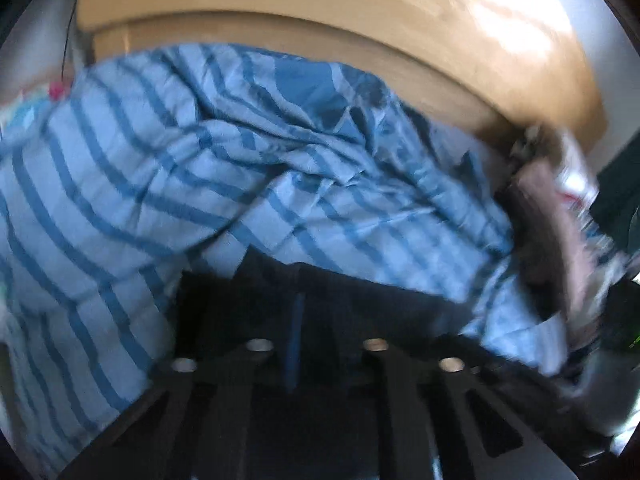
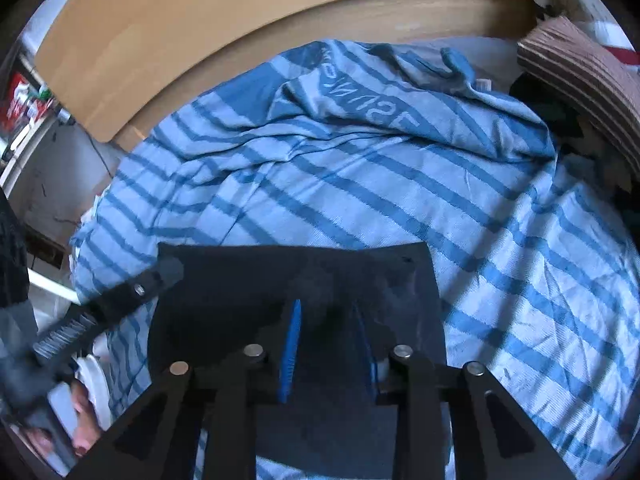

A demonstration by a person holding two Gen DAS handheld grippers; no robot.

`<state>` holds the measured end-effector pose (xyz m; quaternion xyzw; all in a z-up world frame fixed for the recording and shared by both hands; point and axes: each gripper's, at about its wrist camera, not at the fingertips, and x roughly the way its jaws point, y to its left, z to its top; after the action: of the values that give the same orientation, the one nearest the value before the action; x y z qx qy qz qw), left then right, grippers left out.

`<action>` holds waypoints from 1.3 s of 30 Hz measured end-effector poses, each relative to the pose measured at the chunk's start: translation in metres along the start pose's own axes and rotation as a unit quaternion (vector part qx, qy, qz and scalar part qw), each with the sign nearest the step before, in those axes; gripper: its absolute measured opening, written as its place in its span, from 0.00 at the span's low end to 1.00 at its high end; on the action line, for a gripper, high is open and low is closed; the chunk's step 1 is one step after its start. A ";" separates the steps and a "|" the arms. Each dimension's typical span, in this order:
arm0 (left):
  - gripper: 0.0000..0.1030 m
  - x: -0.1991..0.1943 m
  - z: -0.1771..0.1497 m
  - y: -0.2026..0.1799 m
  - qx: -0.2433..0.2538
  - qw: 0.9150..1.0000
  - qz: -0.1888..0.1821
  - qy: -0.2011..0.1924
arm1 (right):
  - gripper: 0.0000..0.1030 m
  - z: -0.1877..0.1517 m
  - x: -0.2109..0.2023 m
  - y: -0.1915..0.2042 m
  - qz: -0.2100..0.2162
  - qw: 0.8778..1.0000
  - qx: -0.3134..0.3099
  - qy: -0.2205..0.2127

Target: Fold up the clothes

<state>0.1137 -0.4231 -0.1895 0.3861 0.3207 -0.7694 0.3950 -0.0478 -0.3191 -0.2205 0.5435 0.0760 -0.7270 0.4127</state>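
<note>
A light blue shirt with darker blue stripes (image 2: 360,184) lies crumpled and spread wide, with mirrored lettering on a folded-over part near its far edge. My right gripper (image 2: 320,256) hovers over its near part, jaws apart, nothing visible between the blue pads. My left gripper (image 2: 168,270) reaches in from the left, its tip at the shirt's left edge. In the blurred left wrist view the shirt (image 1: 280,168) drapes over the tips of the left gripper (image 1: 296,304), whose blue pads meet in one line, so it looks shut on the cloth.
A light wooden board (image 2: 200,20) curves behind the shirt and shows in the left wrist view too (image 1: 360,8). A brown striped cushion (image 2: 580,76) and dark clothes lie at the right. A person's hand (image 2: 84,420) holds the left tool. Shelves with colourful items (image 2: 24,96) stand far left.
</note>
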 end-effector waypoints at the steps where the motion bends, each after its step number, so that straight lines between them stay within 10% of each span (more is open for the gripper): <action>1: 0.05 0.003 -0.001 0.001 0.011 1.000 0.014 -0.004 | 0.28 0.000 0.003 -0.001 -0.002 1.000 -0.004 0.003; 15: 0.03 0.040 -0.035 0.055 -0.019 0.999 0.034 -0.026 | 0.24 0.013 0.055 -0.032 0.029 0.999 0.037 0.001; 22: 0.02 0.019 -0.006 0.069 -0.118 0.992 -0.010 0.041 | 0.25 0.021 0.031 -0.041 0.033 0.998 0.060 -0.008; 28: 0.02 -0.005 0.010 0.035 -0.069 0.995 -0.063 0.029 | 0.27 0.020 -0.016 -0.040 0.002 0.999 0.043 -0.032; 34: 0.02 0.041 0.003 0.050 -0.068 0.996 0.012 0.059 | 0.27 0.011 0.024 -0.028 -0.010 1.000 0.027 -0.001; 39: 0.02 0.053 0.002 0.070 -0.083 0.993 -0.017 0.077 | 0.08 0.013 0.052 -0.047 -0.015 0.997 0.074 0.007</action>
<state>0.1521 -0.4771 -0.2471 0.4046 0.4196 -0.7145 0.3869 -0.0926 -0.3230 -0.2757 0.5766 0.0326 -0.7328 0.3599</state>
